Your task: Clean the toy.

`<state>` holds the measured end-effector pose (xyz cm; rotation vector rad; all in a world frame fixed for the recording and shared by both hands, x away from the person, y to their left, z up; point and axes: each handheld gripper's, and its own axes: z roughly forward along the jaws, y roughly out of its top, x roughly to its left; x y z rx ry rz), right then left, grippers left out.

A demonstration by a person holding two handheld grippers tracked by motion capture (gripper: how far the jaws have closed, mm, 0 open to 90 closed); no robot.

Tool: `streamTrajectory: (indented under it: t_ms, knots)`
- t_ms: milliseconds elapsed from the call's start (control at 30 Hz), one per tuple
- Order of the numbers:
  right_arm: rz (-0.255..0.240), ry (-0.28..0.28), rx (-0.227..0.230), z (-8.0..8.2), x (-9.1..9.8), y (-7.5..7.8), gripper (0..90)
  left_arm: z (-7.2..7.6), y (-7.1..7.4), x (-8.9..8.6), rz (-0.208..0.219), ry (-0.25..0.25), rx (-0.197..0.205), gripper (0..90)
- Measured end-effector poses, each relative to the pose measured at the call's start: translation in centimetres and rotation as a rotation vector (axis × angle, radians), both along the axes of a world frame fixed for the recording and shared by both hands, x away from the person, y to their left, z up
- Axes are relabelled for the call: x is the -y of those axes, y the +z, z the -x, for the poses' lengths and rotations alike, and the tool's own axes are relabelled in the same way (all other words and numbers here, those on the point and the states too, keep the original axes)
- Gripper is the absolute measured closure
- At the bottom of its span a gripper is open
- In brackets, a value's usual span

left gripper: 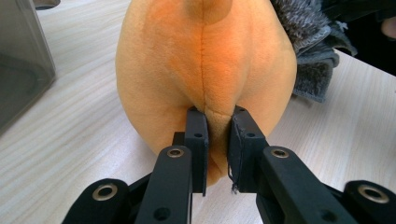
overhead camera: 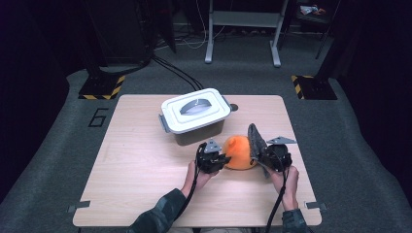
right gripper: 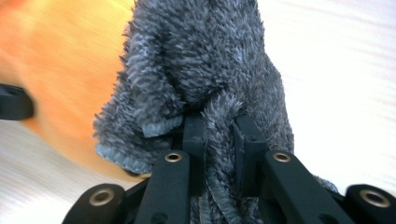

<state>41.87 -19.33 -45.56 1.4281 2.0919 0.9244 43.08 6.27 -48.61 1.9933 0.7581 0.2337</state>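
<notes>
Left gripper [left gripper: 217, 140]: we see it pinching the orange plush toy's [left gripper: 205, 65] seam fold.
Right gripper [right gripper: 219, 140]: we see it clamping the grey fuzzy cloth [right gripper: 205, 60] against the toy.

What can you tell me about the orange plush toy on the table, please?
The orange plush toy is rounded, soft and velvety, with a stitched seam down its middle. It rests on the wooden table near the lidded box. The left gripper pinches a fold of it; the grey fuzzy cloth lies against its other side.
</notes>
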Motion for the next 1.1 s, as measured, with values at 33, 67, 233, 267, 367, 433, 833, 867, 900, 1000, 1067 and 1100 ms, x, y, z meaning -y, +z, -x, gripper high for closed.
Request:
streamTrajectory:
  t_ms: [33,67,233,267,367,433,833,867,900,1000,1067,1100]
  knots:
    - [-0.001,-0.002,-0.004,-0.1,0.1,-0.2,78.0,0.0,0.0,0.0,0.000,-0.001,-0.001,79.5]
    - [0.001,-0.015,-0.016,-0.1,0.2,-0.4,78.0,0.0,0.0,0.0,-0.005,-0.003,0.002,79.5]
    - [0.005,-0.044,-0.064,-0.7,1.0,-1.8,77.9,-0.1,0.0,0.1,-0.004,-0.002,-0.005,79.6]
    - [0.003,-0.047,-0.078,-0.9,1.2,-2.2,77.9,-0.1,0.0,0.1,-0.006,-0.003,-0.006,79.6]
    - [-0.008,-0.055,-0.087,-0.8,1.6,-2.4,78.0,-0.1,0.1,0.1,-0.018,0.002,0.001,79.6]
    - [-0.002,-0.050,-0.064,-0.7,1.7,-2.0,78.0,-0.2,0.1,0.0,-0.018,0.009,-0.007,79.5]
    - [-0.032,0.054,0.093,1.9,-1.0,3.3,78.0,-0.2,0.2,0.0,-0.013,0.012,-0.001,79.6]
    - [-0.024,0.069,0.099,2.0,-1.4,3.5,78.0,-0.2,0.2,0.0,-0.012,0.009,-0.002,79.6]
    - [-0.017,0.083,0.101,2.1,-1.9,3.6,78.0,-0.1,0.2,0.1,-0.011,0.009,-0.002,79.6]
    - [0.004,0.123,0.105,2.0,-3.3,3.8,77.9,-0.1,0.2,0.1,-0.014,0.011,0.000,79.6]
    - [0.016,0.140,0.108,1.9,-4.1,3.6,77.9,-0.1,0.2,0.2,-0.014,0.014,0.000,79.6]
    - [0.030,0.149,0.102,1.7,-4.4,3.4,77.9,-0.2,0.2,0.2,-0.013,0.013,0.001,79.6]
